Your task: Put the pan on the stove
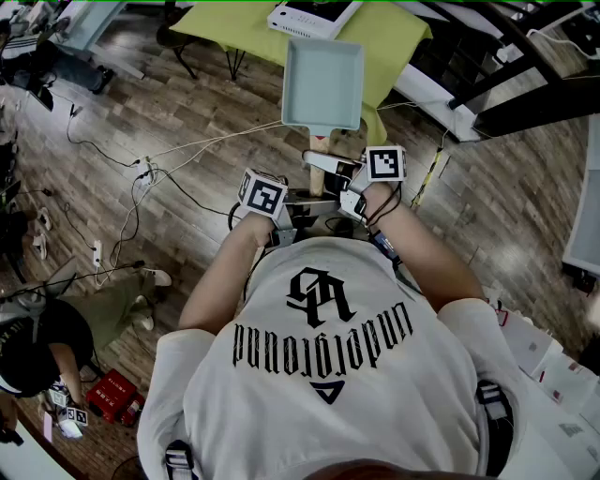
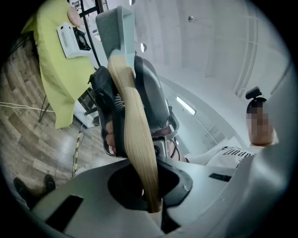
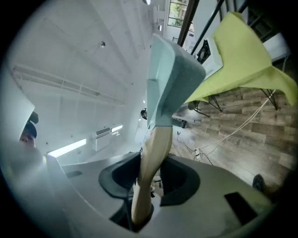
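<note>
A square pale-green pan [image 1: 323,84] with a wooden handle [image 1: 317,178] is held up level in front of the person, above the wooden floor. Both grippers are on the handle. In the left gripper view the handle [image 2: 135,135] runs down into my left gripper [image 2: 151,204], which is shut on it. The right gripper [image 3: 139,214] is shut on the same handle [image 3: 153,153], with the pan [image 3: 170,79] rising above it. In the head view the left gripper [image 1: 298,204] sits just behind the right gripper [image 1: 326,167]. A white flat stove-like appliance [image 1: 309,17] lies on the table beyond the pan.
The table has a yellow-green cloth [image 1: 398,42] hanging over its edge. Cables and a power strip [image 1: 141,171] lie on the floor at the left. Another person [image 1: 33,361] crouches at the lower left beside a red box [image 1: 112,396]. Black frames [image 1: 525,80] stand at the right.
</note>
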Tool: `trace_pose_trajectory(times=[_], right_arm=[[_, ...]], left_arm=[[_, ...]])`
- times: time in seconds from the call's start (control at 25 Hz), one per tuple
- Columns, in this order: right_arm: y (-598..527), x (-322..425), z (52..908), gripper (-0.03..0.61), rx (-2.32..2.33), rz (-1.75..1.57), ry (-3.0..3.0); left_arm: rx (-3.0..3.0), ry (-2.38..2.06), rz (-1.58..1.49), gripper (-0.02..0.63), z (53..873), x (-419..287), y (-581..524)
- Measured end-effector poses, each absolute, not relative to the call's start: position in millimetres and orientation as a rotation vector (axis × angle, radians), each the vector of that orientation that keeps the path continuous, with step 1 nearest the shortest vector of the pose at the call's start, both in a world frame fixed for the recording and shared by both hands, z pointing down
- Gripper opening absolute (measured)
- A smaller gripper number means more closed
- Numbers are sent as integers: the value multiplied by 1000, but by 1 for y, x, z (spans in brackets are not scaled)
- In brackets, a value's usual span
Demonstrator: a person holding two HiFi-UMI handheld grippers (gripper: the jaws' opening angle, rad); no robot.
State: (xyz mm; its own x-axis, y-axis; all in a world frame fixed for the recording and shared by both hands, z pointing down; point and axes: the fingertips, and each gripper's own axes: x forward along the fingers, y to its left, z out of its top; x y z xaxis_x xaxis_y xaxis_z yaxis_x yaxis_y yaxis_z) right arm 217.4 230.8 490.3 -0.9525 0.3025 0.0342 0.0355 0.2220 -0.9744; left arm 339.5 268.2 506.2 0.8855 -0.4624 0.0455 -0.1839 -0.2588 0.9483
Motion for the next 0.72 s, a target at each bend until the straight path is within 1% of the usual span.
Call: trace_pose_trajectory(times=[0.36,0.72], right_arm=[[236,210,485,127,-317,1832,-2285],[245,191,482,127,-262,1804,-2342]], left_arm=[[1857,-467,-272,6,502,334,274],[1893,-431,-248,6,499,311,289]])
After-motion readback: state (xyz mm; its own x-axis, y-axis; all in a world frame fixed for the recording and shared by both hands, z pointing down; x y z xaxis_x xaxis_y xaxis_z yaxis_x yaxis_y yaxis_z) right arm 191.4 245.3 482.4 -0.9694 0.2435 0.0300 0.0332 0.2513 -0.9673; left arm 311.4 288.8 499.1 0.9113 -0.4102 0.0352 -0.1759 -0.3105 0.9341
